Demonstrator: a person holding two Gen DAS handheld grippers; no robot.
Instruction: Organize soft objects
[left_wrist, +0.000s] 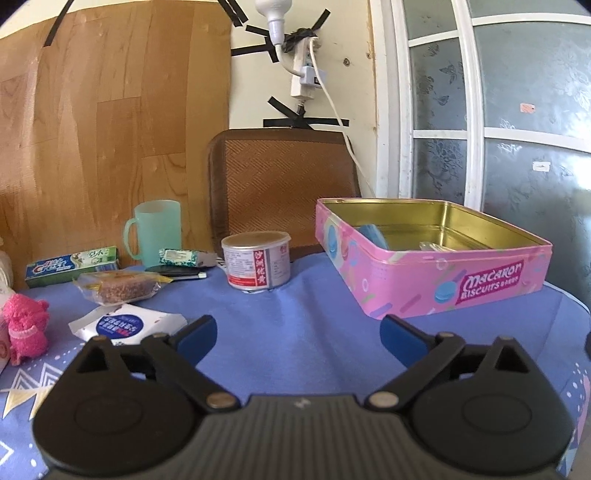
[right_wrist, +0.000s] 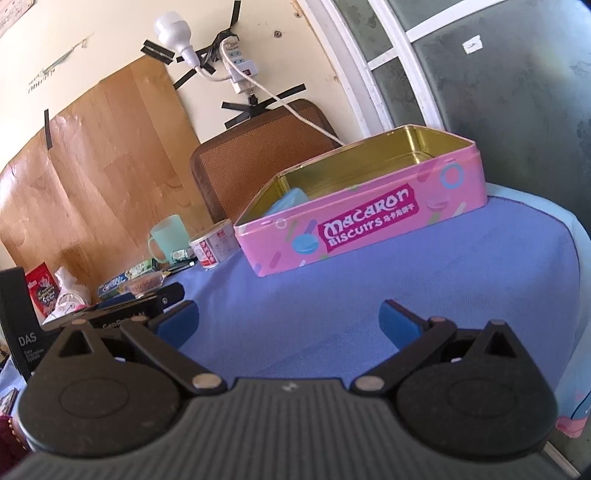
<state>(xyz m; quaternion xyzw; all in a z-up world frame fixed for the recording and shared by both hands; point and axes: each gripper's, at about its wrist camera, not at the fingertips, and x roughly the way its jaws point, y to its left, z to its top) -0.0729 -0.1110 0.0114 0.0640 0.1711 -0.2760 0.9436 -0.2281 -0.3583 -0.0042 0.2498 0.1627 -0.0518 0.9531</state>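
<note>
An open pink "Macaron Biscuits" tin (left_wrist: 443, 273) (right_wrist: 369, 218) stands on the blue tablecloth at the right. Inside it, a light blue soft item (left_wrist: 373, 234) (right_wrist: 288, 199) leans against the left wall. My left gripper (left_wrist: 297, 326) is open and empty above the cloth, a short way in front of the tin. A pink plush toy (left_wrist: 26, 325) stands at the far left, and a white wipes packet (left_wrist: 125, 321) lies just beyond the left finger. My right gripper (right_wrist: 288, 312) is also open with nothing between its fingers, facing the tin's long side.
At the back left are a wrapped snack bar (left_wrist: 118, 286), a toothpaste box (left_wrist: 70, 264), a green cup (left_wrist: 155, 232) and a small can (left_wrist: 256, 258). A brown chair back (left_wrist: 280, 177) rises behind the table. The table edge curves off at the right (right_wrist: 576, 258).
</note>
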